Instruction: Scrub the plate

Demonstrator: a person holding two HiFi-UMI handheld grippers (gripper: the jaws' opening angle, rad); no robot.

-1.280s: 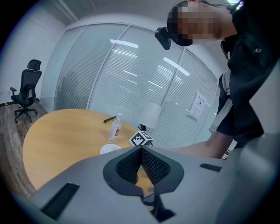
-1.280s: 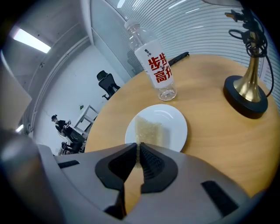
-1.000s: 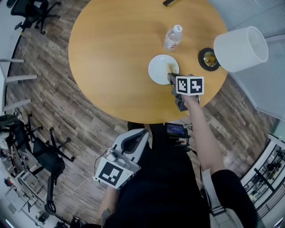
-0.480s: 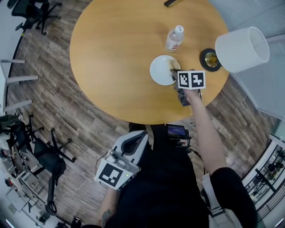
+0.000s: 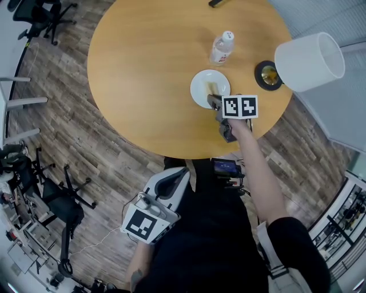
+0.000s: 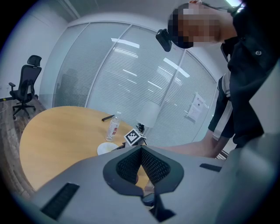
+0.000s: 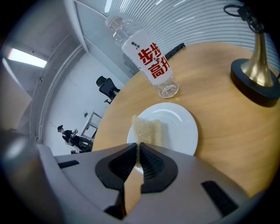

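A white plate (image 5: 201, 84) lies on the round wooden table (image 5: 143, 63), near its front right edge. My right gripper (image 5: 214, 101) reaches over the plate's near rim, shut on a thin yellowish sponge (image 7: 148, 130). The sponge's far end lies flat on the plate (image 7: 177, 127), left of its middle, and its near end runs back between my right gripper's (image 7: 138, 151) jaws. My left gripper (image 5: 173, 182) hangs low beside the person's body, off the table. In its own view my left gripper (image 6: 141, 152) has its jaws pressed together with nothing between them.
A clear water bottle (image 5: 222, 48) with a red label stands just beyond the plate. To the right is a lamp with a white shade (image 5: 309, 62) and a dark round base (image 5: 267, 76). A black pen-like object (image 5: 216, 3) lies at the table's far edge. Office chairs stand on the floor to the left.
My right gripper shifted a little across the plate's near side with the sponge, first away and right, then back left. The left gripper stayed put.
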